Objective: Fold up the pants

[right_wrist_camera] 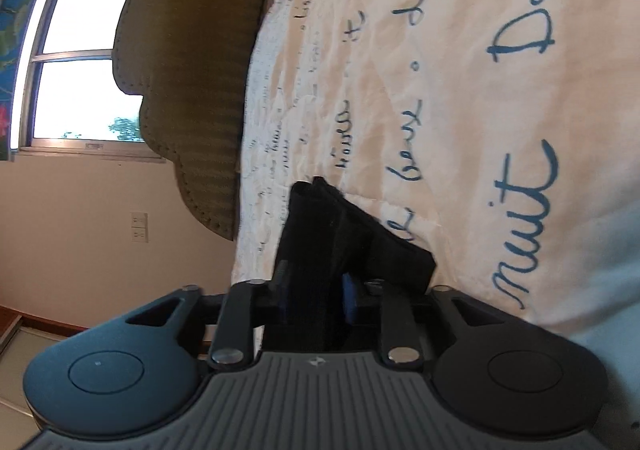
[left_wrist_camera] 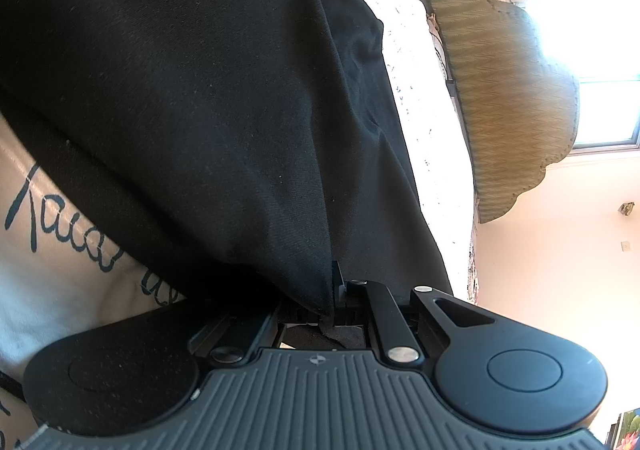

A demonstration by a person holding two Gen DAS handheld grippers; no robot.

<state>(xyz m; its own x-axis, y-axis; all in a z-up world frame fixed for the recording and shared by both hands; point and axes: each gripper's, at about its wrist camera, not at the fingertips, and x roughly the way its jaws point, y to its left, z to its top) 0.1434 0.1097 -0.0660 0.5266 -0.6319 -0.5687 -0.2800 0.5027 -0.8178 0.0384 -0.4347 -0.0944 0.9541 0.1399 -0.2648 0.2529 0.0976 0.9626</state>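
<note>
Two claws: left claw [left_wrist_camera: 334,302] pinches black pants [left_wrist_camera: 192,98]; right claw [right_wrist_camera: 316,290] stands wide.

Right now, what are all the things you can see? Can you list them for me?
pants: one, black, draped over the bed, an edge running into each gripper
bedspread: one, cream with dark blue handwriting, covering the bed
headboard: one, olive green with a scalloped edge, at the head of the bed
window: one, bright, in the wall behind the headboard
wall sockets: two white plates, on the wall below the window
left gripper: one, black, shut on the pants
right gripper: one, black with a blue pad, jaws apart, a fold of the pants between them
</note>
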